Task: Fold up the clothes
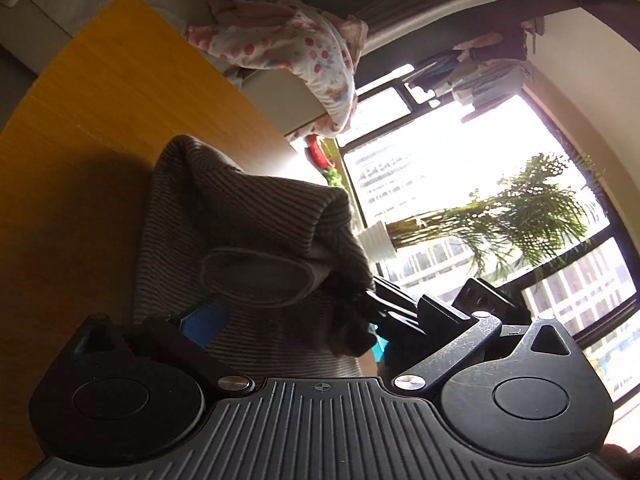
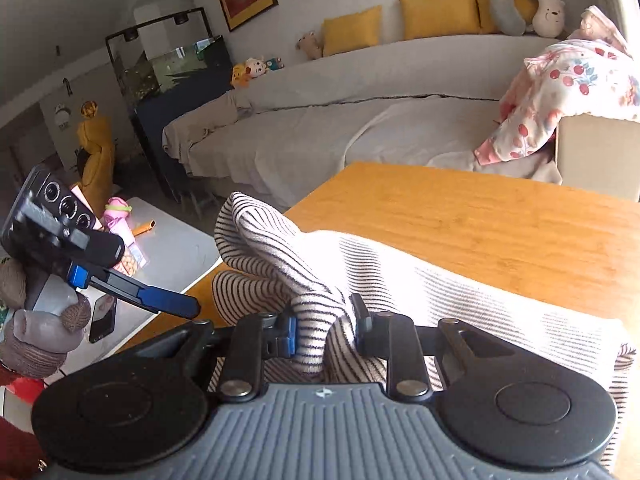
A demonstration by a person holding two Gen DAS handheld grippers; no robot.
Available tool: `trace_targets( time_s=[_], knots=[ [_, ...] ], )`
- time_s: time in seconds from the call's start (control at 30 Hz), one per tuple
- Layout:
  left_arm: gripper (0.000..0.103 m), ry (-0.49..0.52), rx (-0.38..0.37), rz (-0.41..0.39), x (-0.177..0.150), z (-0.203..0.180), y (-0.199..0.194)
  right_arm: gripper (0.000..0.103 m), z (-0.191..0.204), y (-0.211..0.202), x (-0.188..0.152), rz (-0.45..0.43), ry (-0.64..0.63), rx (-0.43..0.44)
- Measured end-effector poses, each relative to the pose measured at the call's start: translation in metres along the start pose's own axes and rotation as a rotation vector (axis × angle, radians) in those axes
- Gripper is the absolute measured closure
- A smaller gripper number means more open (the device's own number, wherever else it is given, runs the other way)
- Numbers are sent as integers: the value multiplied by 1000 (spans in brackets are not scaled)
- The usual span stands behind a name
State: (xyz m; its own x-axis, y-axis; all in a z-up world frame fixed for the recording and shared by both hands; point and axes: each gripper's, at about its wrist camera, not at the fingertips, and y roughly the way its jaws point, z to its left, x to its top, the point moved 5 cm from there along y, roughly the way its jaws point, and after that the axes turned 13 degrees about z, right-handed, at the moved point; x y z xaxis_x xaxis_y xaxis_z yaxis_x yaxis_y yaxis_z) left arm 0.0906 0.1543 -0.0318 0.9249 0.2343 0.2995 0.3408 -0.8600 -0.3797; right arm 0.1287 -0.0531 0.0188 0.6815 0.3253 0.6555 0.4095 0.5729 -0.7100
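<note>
While no brand name or legible writing shows on either device, both carry ribbed grey housings with round black discs at each side. The right tool [image 2: 325, 330] is clenched on a bunched fold of the striped knit garment [image 2: 420, 280], a soft, finely ribbed cream fabric with thin dark stripes; its blue-edged fingers [image 2: 289, 336] press the cloth from both sides. That garment lies partly on the wooden worktop [image 2: 500, 224], a smooth honey-coloured board with visible grain, and a rounded hump of it rises at the near edge. From the left wrist view, the left tool [image 1: 288, 320] stands wide, one blue-padded finger under the cloth, and I cannot tell whether it grips anything; the garment [image 1: 248, 216] hangs dark against a bright window. A cherry-print blanket [image 2: 560, 92] drapes over the grey sofa [image 2: 320, 120] behind the worktop.
</note>
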Motion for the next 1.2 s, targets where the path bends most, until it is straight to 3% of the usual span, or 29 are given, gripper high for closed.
trace_targets(
  time_s=[0.07,0.2,0.3,0.37,0.5,0.63,0.77,0.87,1.07,1.13,1.2],
  knots=[
    [0,-36,-76,21,0,3,18,79,6,6,-3,5,-26,-10],
    [0,-127,-49,-8,12,21,35,79,11,6,-11,13,-41,-15],
    [0,-184,-27,-75,21,31,25,79,9,4,-17,12,-30,-10],
    [0,-163,-7,-107,25,28,12,79,8,4,-18,9,-19,-6],
    [0,-68,21,-40,16,4,6,79,10,8,-16,4,-19,-7],
    [0,-60,-55,67,-5,-6,33,79,10,9,-17,2,-17,-8],
    [0,-187,-130,47,-3,16,55,78,11,9,-19,2,-18,-11],
    [0,-277,-190,-15,12,30,54,78,15,6,-28,8,-44,-26],
    [0,-284,-84,-45,26,38,49,73,40,-2,-49,29,-202,-77],
    [0,-285,-29,-31,29,42,54,71,39,-21,-57,26,-202,-71],
    [0,-268,-2,-19,29,42,59,62,27,-47,-65,9,-151,-70]
  ],
)
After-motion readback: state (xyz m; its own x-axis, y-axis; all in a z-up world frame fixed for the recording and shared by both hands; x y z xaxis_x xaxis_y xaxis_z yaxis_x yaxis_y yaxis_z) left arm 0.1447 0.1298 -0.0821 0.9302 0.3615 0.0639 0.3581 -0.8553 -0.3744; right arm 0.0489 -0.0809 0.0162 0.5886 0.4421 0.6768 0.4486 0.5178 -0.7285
